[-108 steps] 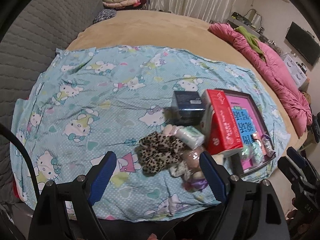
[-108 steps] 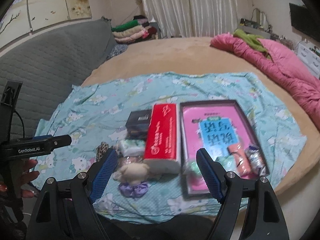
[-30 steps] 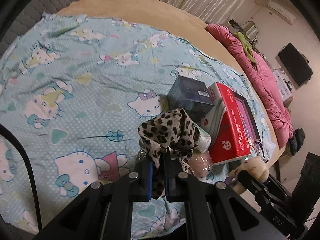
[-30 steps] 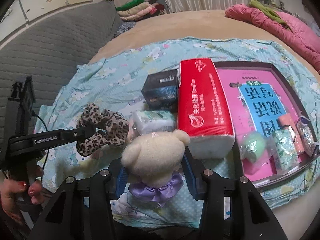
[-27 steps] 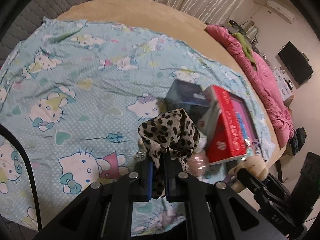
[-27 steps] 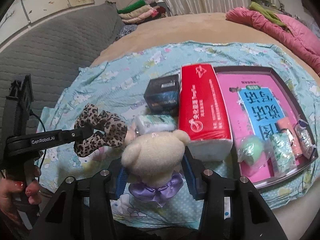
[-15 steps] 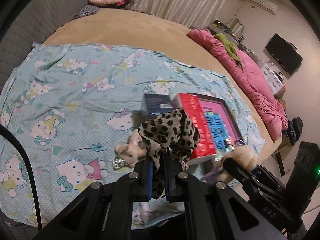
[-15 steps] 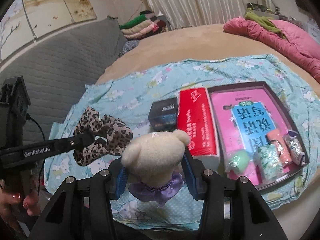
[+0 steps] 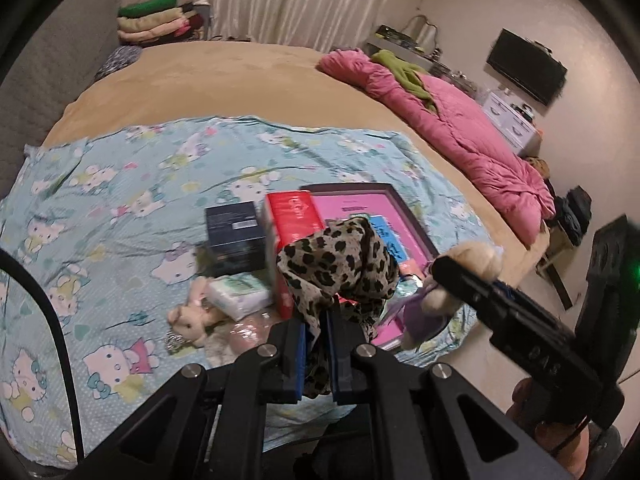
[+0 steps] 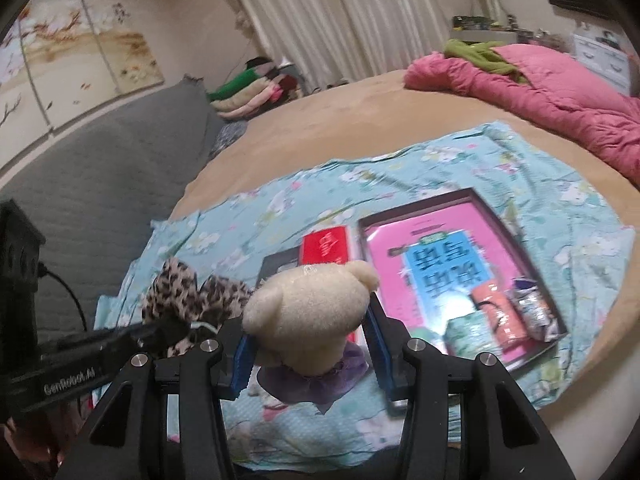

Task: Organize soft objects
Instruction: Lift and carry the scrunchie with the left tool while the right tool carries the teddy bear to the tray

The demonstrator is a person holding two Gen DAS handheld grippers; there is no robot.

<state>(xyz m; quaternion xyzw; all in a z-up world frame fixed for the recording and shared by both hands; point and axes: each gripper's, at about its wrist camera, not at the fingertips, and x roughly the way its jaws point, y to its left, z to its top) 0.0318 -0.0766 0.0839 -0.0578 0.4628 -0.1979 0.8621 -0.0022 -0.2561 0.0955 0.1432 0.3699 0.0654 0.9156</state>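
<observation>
Now the left gripper (image 9: 316,354) pinches the floppy leopard-spotted cloth scrunchie (image 9: 340,268) tight, the right gripper (image 10: 310,354) hugs the cream plush teddy bear (image 10: 308,312) half-open, and the dark-rimmed pink tray (image 10: 516,236) lies ahead, below both jaws, closer to the right one.

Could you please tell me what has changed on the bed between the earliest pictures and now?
The left gripper, open at first, has closed on the leopard-print scrunchie and lifted it off the blue cartoon sheet. The right gripper, also open then, has closed on the cream teddy bear and raised it too. The red tissue pack, dark box and pink tray stayed put.
</observation>
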